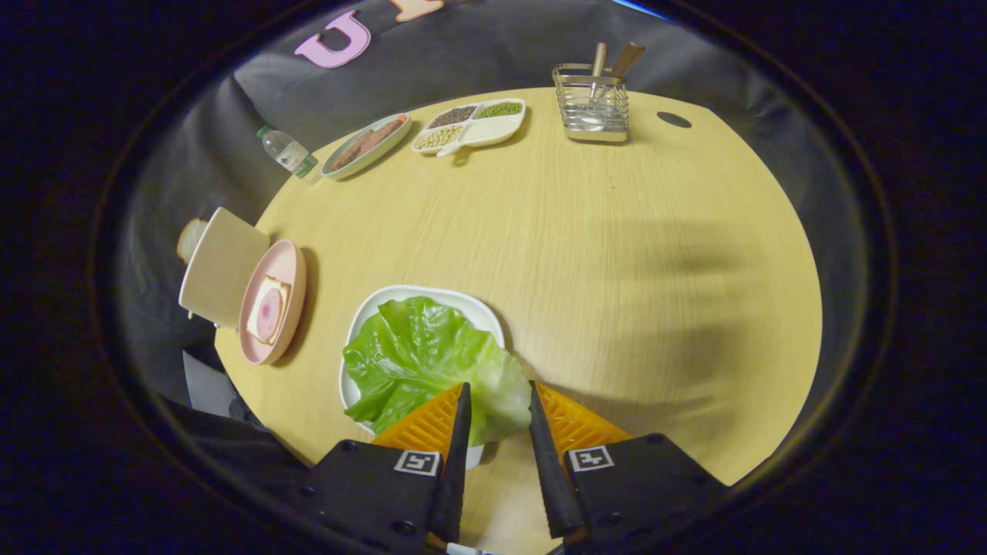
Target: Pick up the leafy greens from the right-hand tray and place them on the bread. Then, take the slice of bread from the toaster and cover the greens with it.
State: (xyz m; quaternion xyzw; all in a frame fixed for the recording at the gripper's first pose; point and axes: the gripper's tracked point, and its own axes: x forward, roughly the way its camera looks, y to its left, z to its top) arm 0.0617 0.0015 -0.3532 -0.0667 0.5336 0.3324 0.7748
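Desk (pixel 586 254): light wood-grain top.
Near edge: white tray (pixel 370 307).
Left edge: pink plate (pixel 287 266), cream toaster (pixel 220 266).
Far edge: wire utensil holder (pixel 592 108), divided dish (pixel 472 125), oval dish (pixel 367 145), bottle (pixel 287 151).

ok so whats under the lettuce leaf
A white tray sits under the lettuce leaf, its rim showing around the far side. The leaf covers the tray's floor, so anything beneath stays hidden. The gripper is open, fingertips at the leaf's near edge.
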